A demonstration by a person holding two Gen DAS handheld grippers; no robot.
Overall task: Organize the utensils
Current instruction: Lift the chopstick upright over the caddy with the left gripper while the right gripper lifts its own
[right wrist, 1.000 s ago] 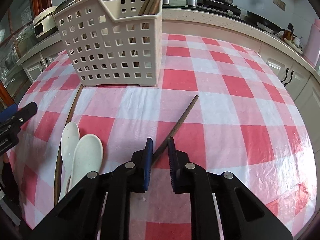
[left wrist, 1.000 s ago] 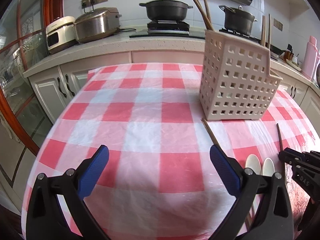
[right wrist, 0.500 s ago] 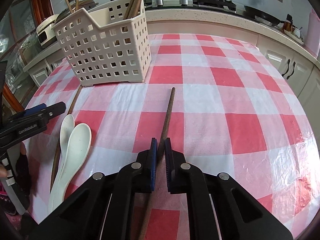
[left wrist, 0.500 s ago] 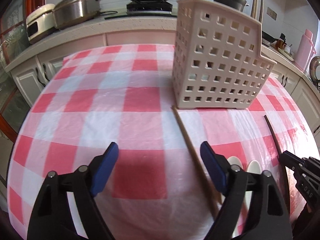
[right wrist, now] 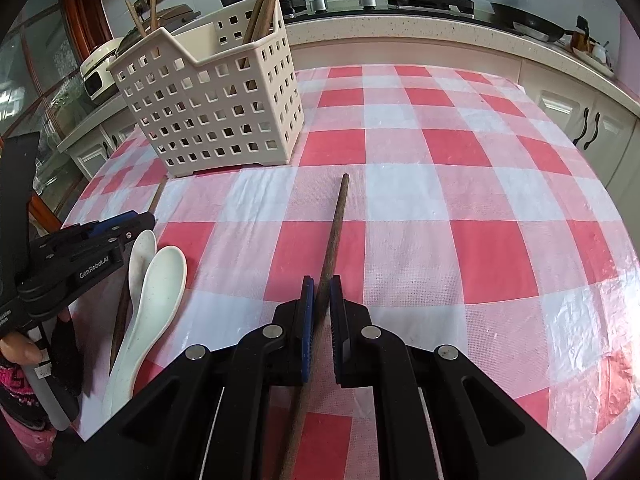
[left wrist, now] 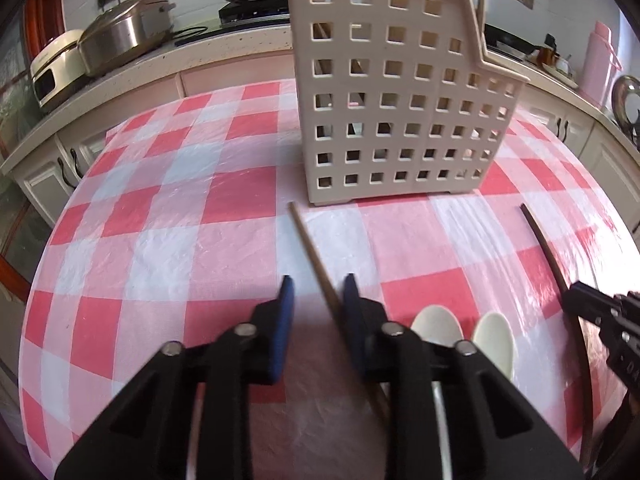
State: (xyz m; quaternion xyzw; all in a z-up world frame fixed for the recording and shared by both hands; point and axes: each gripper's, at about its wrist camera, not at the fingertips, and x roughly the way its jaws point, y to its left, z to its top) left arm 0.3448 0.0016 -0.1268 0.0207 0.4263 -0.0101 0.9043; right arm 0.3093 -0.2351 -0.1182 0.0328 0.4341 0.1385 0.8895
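Note:
A cream perforated utensil basket stands on the red-checked tablecloth and holds several chopsticks; it also shows in the right wrist view. My left gripper is partly closed around a light wooden chopstick lying on the cloth; a gap remains on its left side. My right gripper is shut on a dark wooden chopstick, which points toward the basket. Two white spoons lie between the grippers, also in the left wrist view.
The table's rounded edge runs close on the left and front. A kitchen counter with cookers and pots lies behind. Cabinets stand to the right. The right gripper shows in the left wrist view.
My left gripper moved right over the light chopstick and narrowed its jaws around it. My right gripper stayed shut on the dark chopstick and turned it straighter toward the basket.

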